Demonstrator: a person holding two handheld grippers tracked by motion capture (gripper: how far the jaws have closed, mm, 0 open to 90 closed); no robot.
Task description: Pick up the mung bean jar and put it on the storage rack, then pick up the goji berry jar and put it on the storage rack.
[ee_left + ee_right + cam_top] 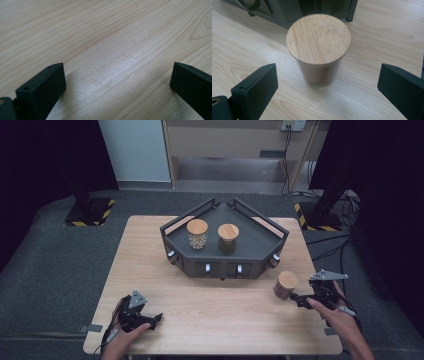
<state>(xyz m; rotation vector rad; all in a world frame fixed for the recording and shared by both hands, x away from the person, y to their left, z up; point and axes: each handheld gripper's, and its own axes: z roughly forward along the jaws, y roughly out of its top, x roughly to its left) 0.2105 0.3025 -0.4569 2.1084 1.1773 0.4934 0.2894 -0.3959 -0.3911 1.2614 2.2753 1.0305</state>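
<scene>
Near the table's [150, 240] right edge, the high view showed an upright jar [286, 285] just ahead of the right gripper [298, 299]; the left gripper [156, 319] sat far off. Its view showed jaws spread over bare wood. The right gripper view had the jar [319, 50] standing between spread jaws, untouched.
</scene>
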